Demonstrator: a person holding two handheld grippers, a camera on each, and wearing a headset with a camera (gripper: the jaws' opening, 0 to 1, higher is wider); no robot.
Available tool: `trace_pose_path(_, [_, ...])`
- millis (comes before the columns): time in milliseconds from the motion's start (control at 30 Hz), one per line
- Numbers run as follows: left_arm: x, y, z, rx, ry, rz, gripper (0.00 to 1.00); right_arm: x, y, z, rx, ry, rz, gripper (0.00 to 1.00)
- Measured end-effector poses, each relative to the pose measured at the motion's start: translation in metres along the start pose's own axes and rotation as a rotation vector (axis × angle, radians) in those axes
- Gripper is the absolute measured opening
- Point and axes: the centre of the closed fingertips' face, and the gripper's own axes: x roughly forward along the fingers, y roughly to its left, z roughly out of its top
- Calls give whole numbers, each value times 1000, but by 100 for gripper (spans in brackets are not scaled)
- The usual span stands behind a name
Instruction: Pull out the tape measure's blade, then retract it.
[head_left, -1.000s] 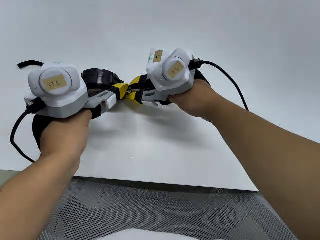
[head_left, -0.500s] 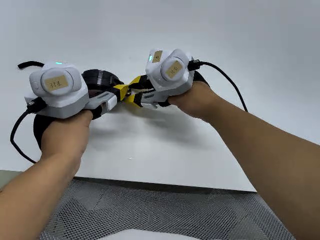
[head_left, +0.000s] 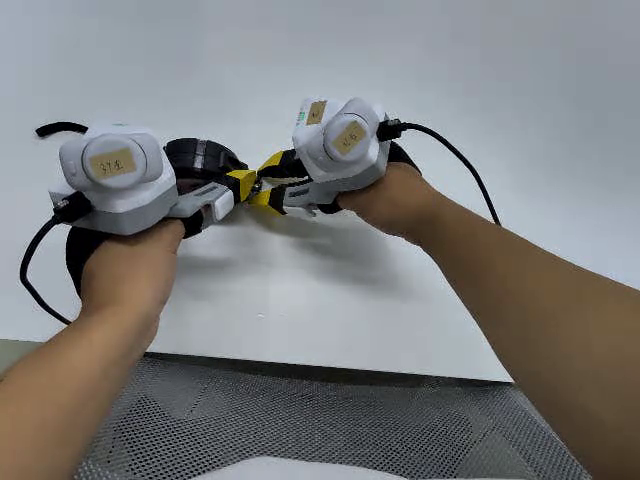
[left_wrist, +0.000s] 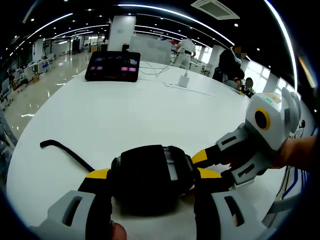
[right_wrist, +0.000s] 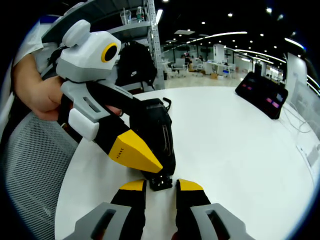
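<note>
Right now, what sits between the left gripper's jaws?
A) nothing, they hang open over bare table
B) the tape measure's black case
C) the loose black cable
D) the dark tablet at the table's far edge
B: in the left gripper view, the left gripper has its yellow-tipped jaws closed against both sides of the black tape measure.

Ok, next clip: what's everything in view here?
tape measure: 1, black, between the two claws
table: 1, white, under the work
cord: 1, black, lying on the table
panel with lit keys: 1, black, far side of the table
chair: 1, grey mesh, at the near table edge
left claw: 1, black with yellow tips, shut around the tape measure's body
right claw: 1, black with yellow tips, shut on the tape measure's front tip
</note>
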Motion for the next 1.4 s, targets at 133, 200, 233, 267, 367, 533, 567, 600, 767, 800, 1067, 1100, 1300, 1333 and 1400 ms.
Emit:
trace_pose_path(133, [-2, 0, -1, 13, 5, -7, 62, -4, 0, 1, 6, -4, -6, 22])
trace_pose_path(200, [-3, -2, -1, 4, -2, -21, 64, -6, 0, 1, 13, -6, -13, 24])
trace_pose_path(233, [-3, -1, -1, 9, 0, -20, 64, -7, 1, 0, 14, -5, -16, 25])
trace_pose_path(267, [-4, -1, -2, 30, 8, -18, 64, -9, 1, 0, 16, -5, -19, 25])
trace_pose_path(367, [-6, -1, -2, 27, 2, -32, 64, -14, 2, -3, 21, -3, -30, 27])
trace_pose_path(533, [-11, 1, -2, 64, 1, -34, 65, -23, 2, -6, 27, -3, -57, 31])
trace_pose_path(567, [-12, 2, -3, 64, 0, -35, 66, -25, 2, -7, 27, -3, -62, 33])
trace_pose_path(600, [-13, 2, -3, 64, -1, -39, 66, -28, 1, -8, 32, -2, -69, 34])
trace_pose_path(767, [-17, 3, -5, 84, 9, -53, 66, -40, 2, -13, 56, -6, -99, 40])
trace_pose_path(800, [-18, 3, -6, 92, 12, -56, 66, -42, 2, -15, 63, -5, -99, 41])
trace_pose_path(1067, [-27, 5, -7, 132, 13, -80, 70, -62, 5, -29, 107, -5, -138, 48])
trace_pose_path(1100, [-28, 6, -7, 134, 13, -80, 71, -64, 6, -31, 114, -7, -142, 49])
trace_pose_path(1300, [-36, 9, -7, 173, 12, -93, 74, -75, 12, -32, 149, -25, -151, 57])
trace_pose_path(1333, [-37, 10, -7, 174, 10, -93, 75, -76, 12, -33, 149, -22, -153, 58])
trace_pose_path(1400, [-40, 11, -8, 188, 12, -101, 76, -79, 14, -35, 144, -16, -162, 59])
